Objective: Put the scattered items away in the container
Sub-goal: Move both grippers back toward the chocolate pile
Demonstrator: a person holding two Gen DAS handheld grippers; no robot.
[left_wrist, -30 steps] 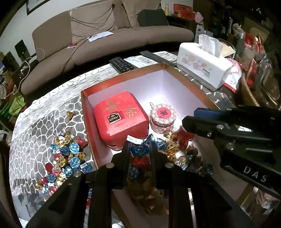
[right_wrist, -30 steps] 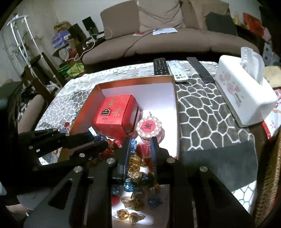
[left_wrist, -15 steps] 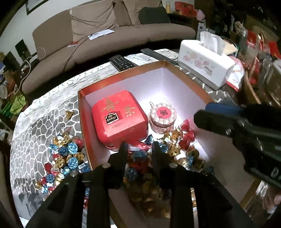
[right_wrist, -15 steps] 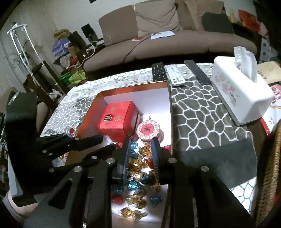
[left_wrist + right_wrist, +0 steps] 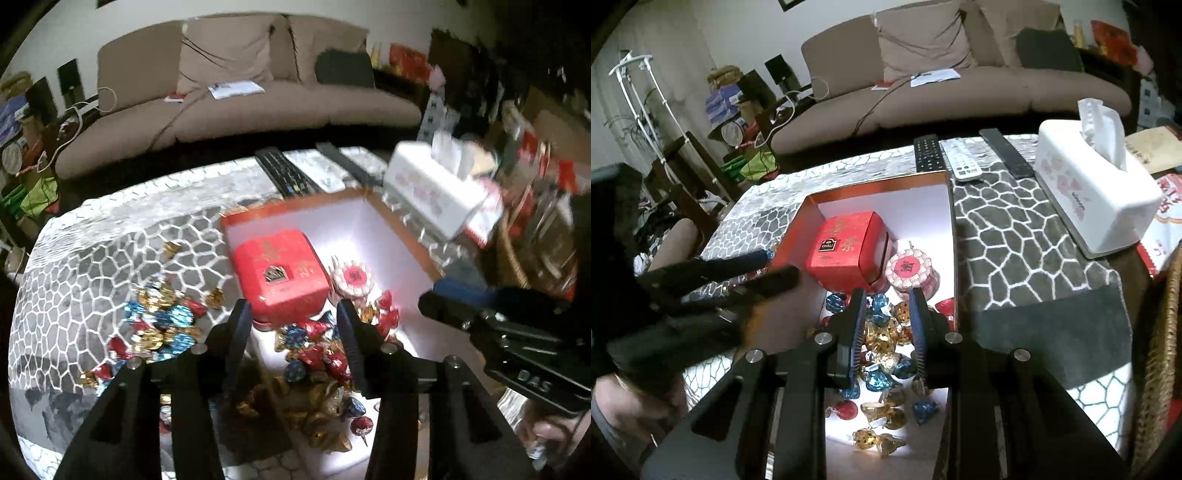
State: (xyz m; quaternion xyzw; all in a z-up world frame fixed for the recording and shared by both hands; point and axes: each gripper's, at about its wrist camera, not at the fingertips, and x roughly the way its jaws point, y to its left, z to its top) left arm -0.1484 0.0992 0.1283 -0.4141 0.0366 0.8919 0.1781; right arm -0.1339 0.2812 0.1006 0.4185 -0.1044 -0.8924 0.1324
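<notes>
- Hovering over the near part of the red-rimmed box [image 5: 321,197], left claw [image 5: 291,314] with jaws spread wide and nothing between them; apparently free for the next pick.
- Hanging above the wrapped candies in the box [image 5: 886,354], right claw [image 5: 888,295] with fingers parted a little, also empty; no candy pinched between the pads.
- Lying outside the box on the patterned surface [image 5: 110,236], a pile of scattered candies [image 5: 159,328] in blue, gold and red, just beside the box's left wall; one gold candy [image 5: 170,249] sitting apart, farther back.
- Resting already inside the box: a red tea tin [image 5: 279,271] and a small round tin [image 5: 352,278], touching or nearly so, with the gathered sweets heaped in front of them, probably because the near half is the free space.
- Judging the task as partly done, with the outside pile remaining.
- Probably calling for the left claw next, being nearer to that pile.
- Risking a slip: foil wrappers looking smooth and small, easy to push away instead of gripping.
- Standing well apart from the work: tissue box [image 5: 1097,192] and remotes [image 5: 927,153], not needing moving.
</notes>
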